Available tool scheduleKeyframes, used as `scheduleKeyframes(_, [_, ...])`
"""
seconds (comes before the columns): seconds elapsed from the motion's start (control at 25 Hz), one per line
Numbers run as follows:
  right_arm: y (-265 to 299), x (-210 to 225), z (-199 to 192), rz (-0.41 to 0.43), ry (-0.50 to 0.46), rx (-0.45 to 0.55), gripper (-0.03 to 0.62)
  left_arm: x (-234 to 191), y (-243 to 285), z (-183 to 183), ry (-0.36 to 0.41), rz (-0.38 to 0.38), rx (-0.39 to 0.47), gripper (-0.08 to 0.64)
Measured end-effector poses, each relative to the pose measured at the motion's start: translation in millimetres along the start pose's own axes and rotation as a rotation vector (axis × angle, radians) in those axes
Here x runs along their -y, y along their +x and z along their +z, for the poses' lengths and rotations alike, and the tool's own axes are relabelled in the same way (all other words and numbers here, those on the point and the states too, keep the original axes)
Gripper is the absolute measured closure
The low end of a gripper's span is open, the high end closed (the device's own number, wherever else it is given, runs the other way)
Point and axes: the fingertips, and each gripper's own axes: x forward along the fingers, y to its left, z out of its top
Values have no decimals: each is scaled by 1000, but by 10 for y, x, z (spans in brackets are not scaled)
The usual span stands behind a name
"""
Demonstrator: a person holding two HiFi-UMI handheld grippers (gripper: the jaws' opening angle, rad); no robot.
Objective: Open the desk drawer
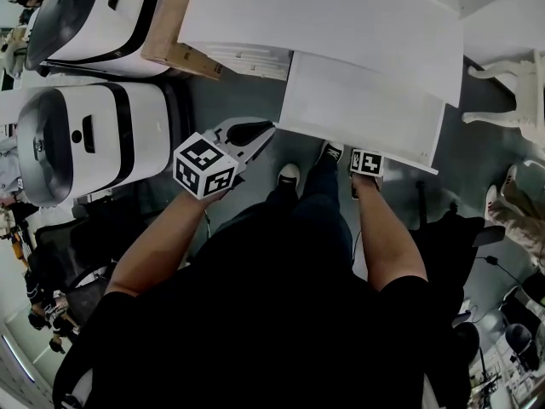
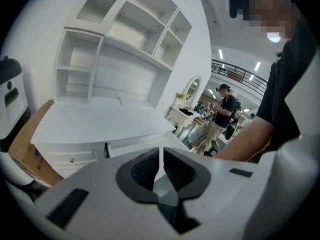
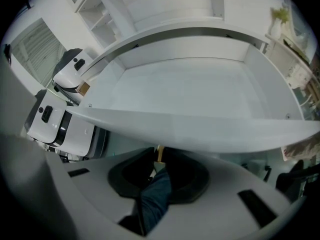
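Pinching the small knob (image 3: 157,153) of the drawer (image 1: 366,113), your right claw (image 3: 157,158) is holding it well out from the bench (image 1: 341,7), above your shoes (image 1: 289,175). Your left claw (image 2: 160,156) is hanging pressed together, empty. Pulling further is risking the knob slipping free or the drawer dropping out.

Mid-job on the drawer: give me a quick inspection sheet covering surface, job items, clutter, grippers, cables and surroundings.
Surface: white desk top bare.
Job's things: drawer pulled out, inside empty; tan knob at its front.
Clutter: cardboard box against the desk's left side.
Grippers: right gripper shut on the knob; left gripper shut, empty, clear of the desk.
Cables: nothing seen by the desk.
Surroundings: white machines at left; bystander beyond.
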Motion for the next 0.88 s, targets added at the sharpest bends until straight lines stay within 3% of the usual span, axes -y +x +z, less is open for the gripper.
scheduleKeyframes(0.4, [-24, -1, -6, -19, -7, 25, 511, 38, -20, 5, -3, -4, 9, 528])
scheduleKeyframes(0.44, [-25, 4, -34, -22, -9, 17, 498, 36, -18, 5, -4, -4, 10, 528])
scheduleKeyframes(0.52, [-38, 26, -117, -20, -5, -2, 389, 52, -12, 2, -3, -8, 12, 528])
scheduleKeyframes(0.68, [-174, 71, -227, -3, 10, 1, 382, 81, -15, 43, 2, -20, 21, 528])
scheduleKeyframes(0.88, [-523, -105, -173, 62, -83, 41, 382, 63, -26, 95, 0, -26, 33, 528])
